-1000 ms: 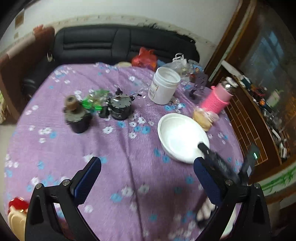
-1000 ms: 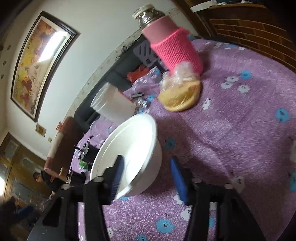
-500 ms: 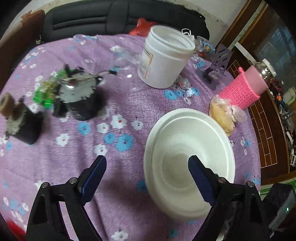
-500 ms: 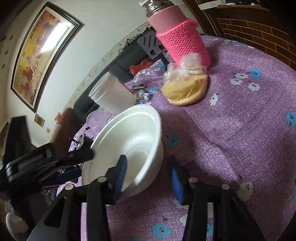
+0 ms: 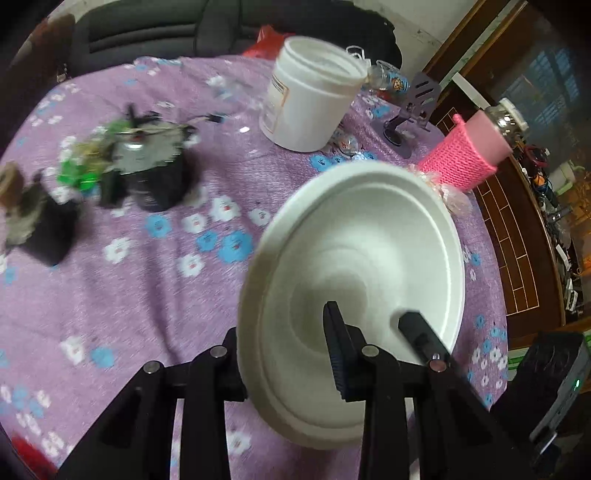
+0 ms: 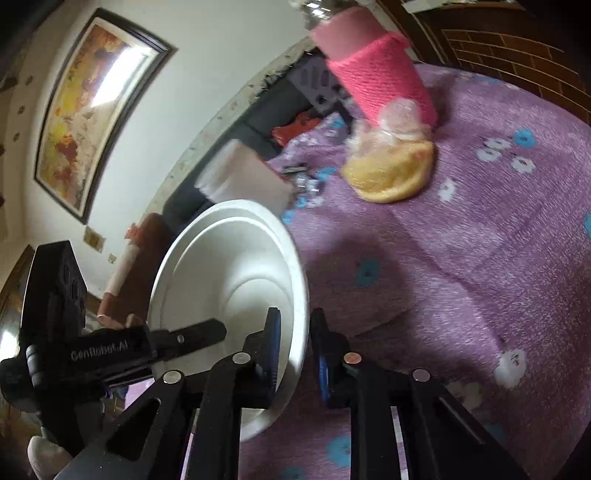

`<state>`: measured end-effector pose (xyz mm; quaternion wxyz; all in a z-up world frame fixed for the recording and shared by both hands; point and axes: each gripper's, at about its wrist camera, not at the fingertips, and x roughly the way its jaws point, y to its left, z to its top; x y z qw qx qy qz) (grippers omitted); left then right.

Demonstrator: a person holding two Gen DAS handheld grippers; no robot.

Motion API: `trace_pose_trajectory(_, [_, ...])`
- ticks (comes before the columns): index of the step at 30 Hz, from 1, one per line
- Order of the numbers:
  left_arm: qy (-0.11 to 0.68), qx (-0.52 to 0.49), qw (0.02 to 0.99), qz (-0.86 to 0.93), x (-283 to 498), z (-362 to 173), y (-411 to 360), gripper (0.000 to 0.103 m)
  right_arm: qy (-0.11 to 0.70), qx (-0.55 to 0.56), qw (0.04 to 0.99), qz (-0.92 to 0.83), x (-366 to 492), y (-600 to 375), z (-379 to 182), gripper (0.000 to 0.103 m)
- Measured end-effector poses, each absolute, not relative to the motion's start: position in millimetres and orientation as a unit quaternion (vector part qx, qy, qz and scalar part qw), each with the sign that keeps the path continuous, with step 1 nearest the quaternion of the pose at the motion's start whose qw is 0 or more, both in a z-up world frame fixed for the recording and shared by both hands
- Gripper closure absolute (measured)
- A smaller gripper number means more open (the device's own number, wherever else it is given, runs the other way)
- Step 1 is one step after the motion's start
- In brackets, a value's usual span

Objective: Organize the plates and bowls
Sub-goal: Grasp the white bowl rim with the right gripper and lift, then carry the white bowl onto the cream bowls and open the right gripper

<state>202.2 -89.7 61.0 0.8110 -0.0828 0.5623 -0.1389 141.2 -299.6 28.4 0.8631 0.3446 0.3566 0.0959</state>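
Observation:
A white bowl is held tilted above the purple flowered tablecloth. My left gripper is shut on its near rim, one finger inside, one outside. My right gripper is shut on the opposite rim of the same bowl. The right gripper's finger shows inside the bowl in the left wrist view. The left gripper's body shows in the right wrist view.
A white tub, a pink-sleeved flask, a dark stand, a bagged yellow item and dark gadgets stand on the table. A black sofa lies behind. A wooden cabinet is at the right.
Both grippers have closed on the bowl's rim. The bowl has lifted off the cloth and tilted. The left gripper has moved in to the bowl.

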Motion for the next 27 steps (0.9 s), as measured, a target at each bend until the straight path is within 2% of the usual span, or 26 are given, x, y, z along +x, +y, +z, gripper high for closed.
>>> trace_pose_trajectory(7, [0.537,-0.101,0.83,-0.113,140.9,101.6,-35.5,0.072,0.327,0.313,0.877,0.161,123.8,-258.9,64.3,0.089])
trace_pose_trajectory(16, [0.518,-0.162,0.836,-0.086,53.8,135.2,56.8,0.072,0.327,0.251,0.878,0.245,67.7,-173.9,106.0,0.089])
trace_pose_trajectory(27, [0.436,-0.191,0.875,-0.086,-61.8,180.4,130.8,0.071,0.327,0.243,0.858,0.313,-10.0,-113.7,143.3,0.089])
